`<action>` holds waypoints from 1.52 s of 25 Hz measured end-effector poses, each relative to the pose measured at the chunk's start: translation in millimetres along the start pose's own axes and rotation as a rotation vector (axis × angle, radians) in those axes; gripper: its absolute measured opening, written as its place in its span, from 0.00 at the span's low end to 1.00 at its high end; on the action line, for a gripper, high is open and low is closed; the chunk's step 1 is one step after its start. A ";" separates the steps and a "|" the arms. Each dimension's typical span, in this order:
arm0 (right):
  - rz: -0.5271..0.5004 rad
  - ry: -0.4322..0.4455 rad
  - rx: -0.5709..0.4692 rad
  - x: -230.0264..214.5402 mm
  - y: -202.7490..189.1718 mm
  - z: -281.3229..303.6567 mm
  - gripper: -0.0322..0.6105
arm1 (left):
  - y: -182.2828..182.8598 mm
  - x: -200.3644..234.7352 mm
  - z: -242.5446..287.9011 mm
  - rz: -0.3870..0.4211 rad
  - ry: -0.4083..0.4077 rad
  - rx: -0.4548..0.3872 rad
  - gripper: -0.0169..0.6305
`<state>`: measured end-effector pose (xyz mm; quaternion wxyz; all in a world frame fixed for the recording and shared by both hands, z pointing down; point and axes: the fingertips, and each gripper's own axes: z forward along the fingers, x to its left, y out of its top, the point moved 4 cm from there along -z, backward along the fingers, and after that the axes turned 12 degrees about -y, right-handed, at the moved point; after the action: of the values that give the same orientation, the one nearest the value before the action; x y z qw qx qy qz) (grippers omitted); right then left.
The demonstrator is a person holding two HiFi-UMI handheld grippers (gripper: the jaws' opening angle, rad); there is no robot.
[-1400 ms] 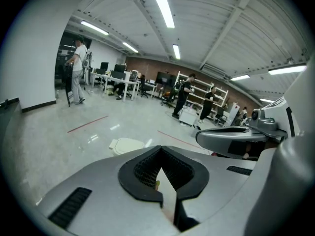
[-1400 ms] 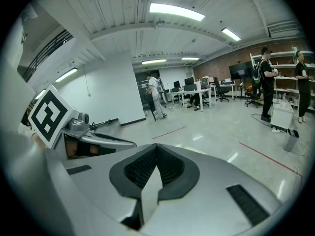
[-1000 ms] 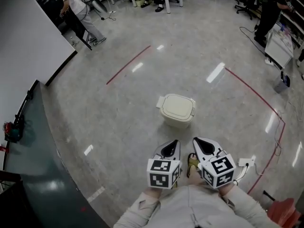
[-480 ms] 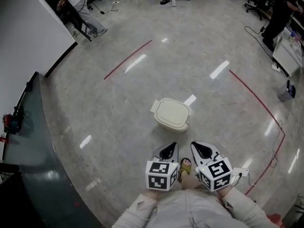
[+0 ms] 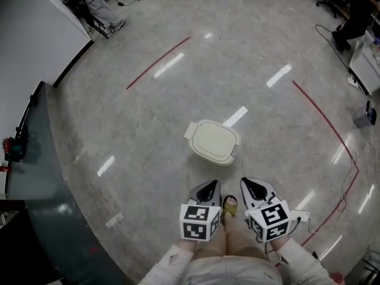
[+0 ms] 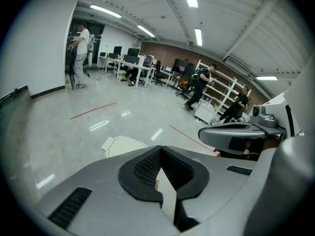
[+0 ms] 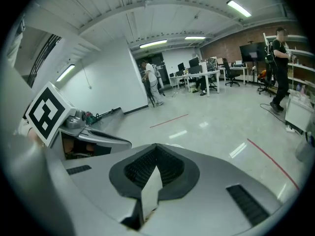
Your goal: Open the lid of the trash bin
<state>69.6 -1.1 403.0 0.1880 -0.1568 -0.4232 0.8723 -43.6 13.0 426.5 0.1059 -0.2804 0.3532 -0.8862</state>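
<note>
Glossy grey floor (image 5: 148, 129) crossed by red lines (image 5: 158, 63), white wall (image 5: 29, 34).

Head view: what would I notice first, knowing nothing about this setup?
A cream trash bin, lid closed, stands alone on the shiny grey floor mid-picture. Just below it, the left gripper and right gripper point towards it, jaws shut, each carrying a black-and-white marker cube.

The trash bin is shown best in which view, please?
The head view: the whole trash bin, closed, from above. The left gripper view shows only part of its lid; the right gripper view, almost nothing.
</note>
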 end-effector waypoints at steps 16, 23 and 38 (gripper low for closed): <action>0.033 -0.101 0.129 -35.1 -95.6 121.8 0.05 | -89.5 52.2 101.9 -0.025 -0.064 0.147 0.03; 0.023 -0.142 0.186 -55.9 -150.5 191.5 0.05 | -142.2 75.5 134.6 -0.069 -0.074 0.204 0.03; -0.026 -0.227 0.331 -89.8 -236.6 299.5 0.05 | -199.5 109.8 168.2 -0.123 -0.064 0.251 0.03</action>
<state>65.2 -110.8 779.4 0.1734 -0.0188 -0.2944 0.9396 -35.4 20.6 709.5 0.0969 -0.3143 0.2179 -0.9189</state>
